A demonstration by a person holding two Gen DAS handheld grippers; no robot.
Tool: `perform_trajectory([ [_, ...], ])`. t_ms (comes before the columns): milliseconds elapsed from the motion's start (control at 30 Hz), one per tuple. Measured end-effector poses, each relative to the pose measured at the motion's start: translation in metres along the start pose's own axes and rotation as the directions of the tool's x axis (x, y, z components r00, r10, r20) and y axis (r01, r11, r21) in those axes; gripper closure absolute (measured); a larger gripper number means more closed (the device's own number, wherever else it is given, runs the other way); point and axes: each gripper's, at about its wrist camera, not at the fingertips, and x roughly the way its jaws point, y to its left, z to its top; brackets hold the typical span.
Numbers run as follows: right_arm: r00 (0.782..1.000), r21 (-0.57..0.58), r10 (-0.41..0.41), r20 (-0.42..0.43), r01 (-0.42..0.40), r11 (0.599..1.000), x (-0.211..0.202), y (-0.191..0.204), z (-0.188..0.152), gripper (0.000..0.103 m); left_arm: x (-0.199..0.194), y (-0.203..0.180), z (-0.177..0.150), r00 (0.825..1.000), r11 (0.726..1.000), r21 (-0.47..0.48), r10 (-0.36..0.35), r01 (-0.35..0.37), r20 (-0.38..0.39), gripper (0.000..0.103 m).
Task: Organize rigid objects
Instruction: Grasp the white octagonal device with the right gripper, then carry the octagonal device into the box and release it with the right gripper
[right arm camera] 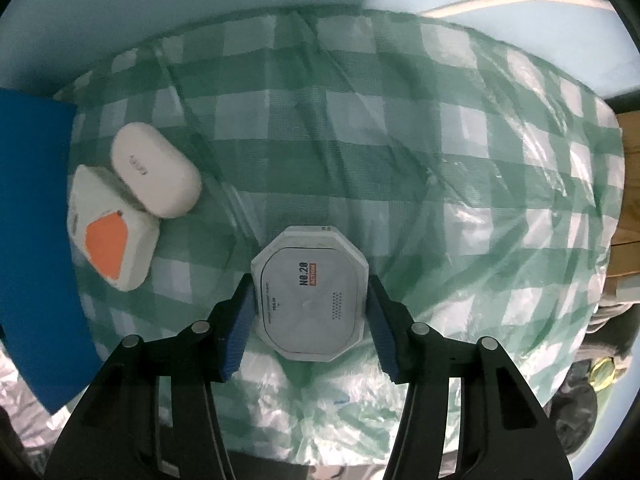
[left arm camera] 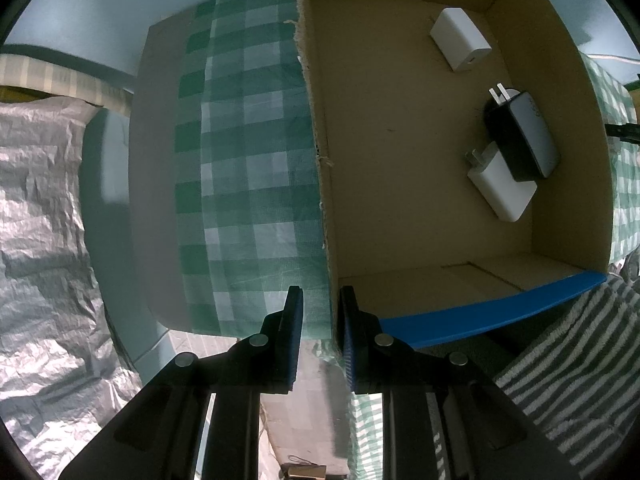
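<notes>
Right claw [right arm camera: 308,316]: fingers spread, octagonal white case [right arm camera: 310,294] between them, pads just beside its sides; contact unclear.
Open room: bare checked cloth [right arm camera: 400,152] ahead and right.
Nearby: oval white case [right arm camera: 155,176] touching orange-patch case [right arm camera: 112,236], left.
Left claw [left arm camera: 319,336]: narrow gap, holding nothing, straddling the cardboard box [left arm camera: 320,184] wall.
Box contents: white charger [left arm camera: 460,38], black charger [left arm camera: 522,136] overlapping white plug adapter [left arm camera: 502,188].

Dim bluish light, fisheye-warped edges, slight blur
</notes>
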Motion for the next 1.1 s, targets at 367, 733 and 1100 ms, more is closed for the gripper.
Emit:
perform_trajectory([
  [367,0.998,-0.087,0.036,0.047,-0.031,0.996,-0.057,0.035,-0.02,0.05,0.0,-0.002,-0.001,1.0,1.0,0.01,0.001,-0.001,0.004,0.085],
  [733,0.987,-0.298,0.139,0.078,-0.11,0.948,-0.118,0.103,-0.029,0.05,0.0,-0.001,-0.001,1.0,1.0,0.019,-0.006,0.006,0.005,0.085],
  [1100,0.975,-0.467,0.206,0.083,-0.145,0.872,-0.141,0.199,-0.04,0.05,-0.001,-0.001,-0.001,1.0,1.0,0.02,-0.01,0.01,0.011,0.085],
])
